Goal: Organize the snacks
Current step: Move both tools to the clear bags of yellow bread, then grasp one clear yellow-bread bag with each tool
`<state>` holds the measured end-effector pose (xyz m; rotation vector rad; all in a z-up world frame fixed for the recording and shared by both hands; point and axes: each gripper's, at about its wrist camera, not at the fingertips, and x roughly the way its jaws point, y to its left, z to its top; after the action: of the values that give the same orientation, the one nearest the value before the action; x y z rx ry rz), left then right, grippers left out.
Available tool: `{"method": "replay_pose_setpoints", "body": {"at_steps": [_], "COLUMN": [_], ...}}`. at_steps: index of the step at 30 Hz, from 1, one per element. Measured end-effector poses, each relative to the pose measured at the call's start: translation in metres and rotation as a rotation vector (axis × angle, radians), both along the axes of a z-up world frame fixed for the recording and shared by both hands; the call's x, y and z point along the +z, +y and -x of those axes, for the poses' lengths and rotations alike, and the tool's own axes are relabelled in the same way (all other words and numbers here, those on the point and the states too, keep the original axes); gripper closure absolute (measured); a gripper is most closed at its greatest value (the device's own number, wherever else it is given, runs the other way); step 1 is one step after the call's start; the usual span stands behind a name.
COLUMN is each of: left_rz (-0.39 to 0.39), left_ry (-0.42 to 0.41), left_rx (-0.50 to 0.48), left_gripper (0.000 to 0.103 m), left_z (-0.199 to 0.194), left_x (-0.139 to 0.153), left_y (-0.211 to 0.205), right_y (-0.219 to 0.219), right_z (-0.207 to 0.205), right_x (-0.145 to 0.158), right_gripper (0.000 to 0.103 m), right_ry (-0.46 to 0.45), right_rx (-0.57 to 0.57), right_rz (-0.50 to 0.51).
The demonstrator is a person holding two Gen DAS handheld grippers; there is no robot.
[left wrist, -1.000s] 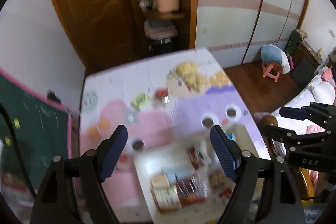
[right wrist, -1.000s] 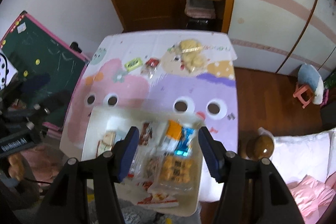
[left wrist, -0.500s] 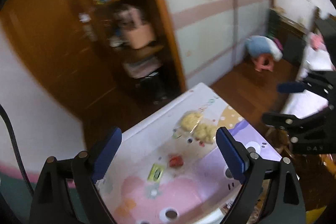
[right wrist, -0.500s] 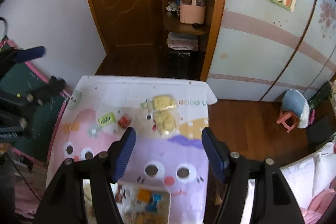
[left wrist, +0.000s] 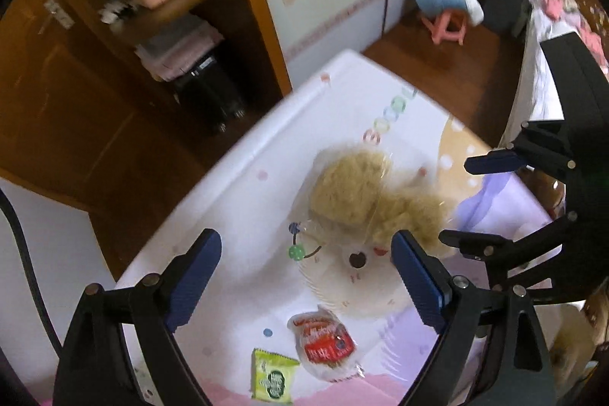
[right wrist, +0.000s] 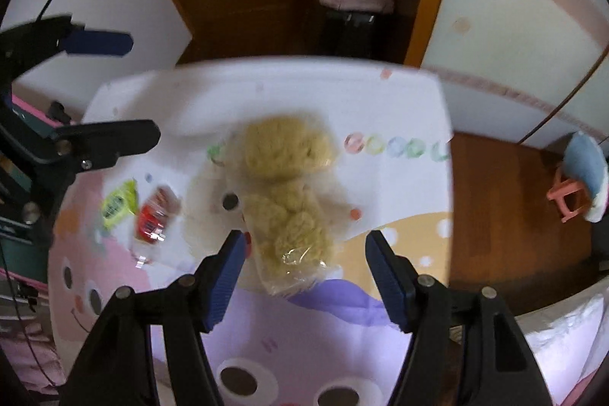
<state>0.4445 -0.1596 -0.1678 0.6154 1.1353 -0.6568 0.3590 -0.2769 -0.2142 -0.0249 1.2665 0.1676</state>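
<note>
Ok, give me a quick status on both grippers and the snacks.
Left gripper and right gripper open, jaws empty, above the table. Noodle bag between right jaws, untouched. Red packet and green packet lie loose. Nothing in the way.

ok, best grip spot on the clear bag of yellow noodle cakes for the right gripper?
Probably the near end of the clear bag of yellow noodle cakes, from above: it lies flat and lengthwise toward the right gripper, whose open jaws already straddle that end.
</note>
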Motion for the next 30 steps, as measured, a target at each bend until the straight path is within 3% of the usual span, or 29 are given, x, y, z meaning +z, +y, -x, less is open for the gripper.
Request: {"method": "replay_pose_setpoints", "body": {"at_steps": [7,12,13,15,20,24,26,27,29,30], "left_rz": [0.012,0.037,0.041,0.048,0.031,0.028,0.031,0.031,0.016,0.008], "left_ry": [0.094,0.126,0.128,0.138,0.169,0.186,0.219,0.203,0.176,0.169], "left_rx": [-0.021,-0.015,-0.015,-0.018,-0.007,0.065,0.104,0.111,0.100,0.091], "left_gripper": [0.012,0.012,0.012,0.012,0.013,0.013,0.026,0.028,0.041,0.042], "left_z": [-0.011,-0.016,-0.016,-0.015,-0.019,-0.031,-0.037,-0.036,-0.033,-0.030], "left_x": [-0.042,-0.059,-0.061,-0.068,-0.088,-0.104,-0.112,-0.111,-0.111,-0.110], "left_y": [-0.005,-0.020,-0.024,-0.032,-0.047,-0.052,-0.052,-0.052,-0.055,-0.055], "right_y": [0.020,0.029,0.029,0.024,0.002,-0.013,-0.017,-0.018,-0.018,-0.019], "right_z": [-0.007,-0.002,0.001,0.011,0.035,0.052,0.058,0.060,0.059,0.061], "right_x": [-0.044,-0.061,-0.063,-0.059,-0.055,-0.053,-0.051,-0.051,-0.051,-0.051], "right_gripper": [0.037,0.041,0.049,0.053,0.054,0.054,0.055,0.055,0.055,0.055], "right_ry": [0.035,0.034,0.036,0.009,0.042,0.060,0.062,0.063,0.066,0.069], "right_rx": [0.058,0.098,0.098,0.098,0.045,-0.014,-0.037,-0.046,-0.062,-0.069], "right_rz": [-0.032,0.040,0.049,0.068,-0.002,-0.045,-0.058,-0.063,-0.068,-0.072]}}
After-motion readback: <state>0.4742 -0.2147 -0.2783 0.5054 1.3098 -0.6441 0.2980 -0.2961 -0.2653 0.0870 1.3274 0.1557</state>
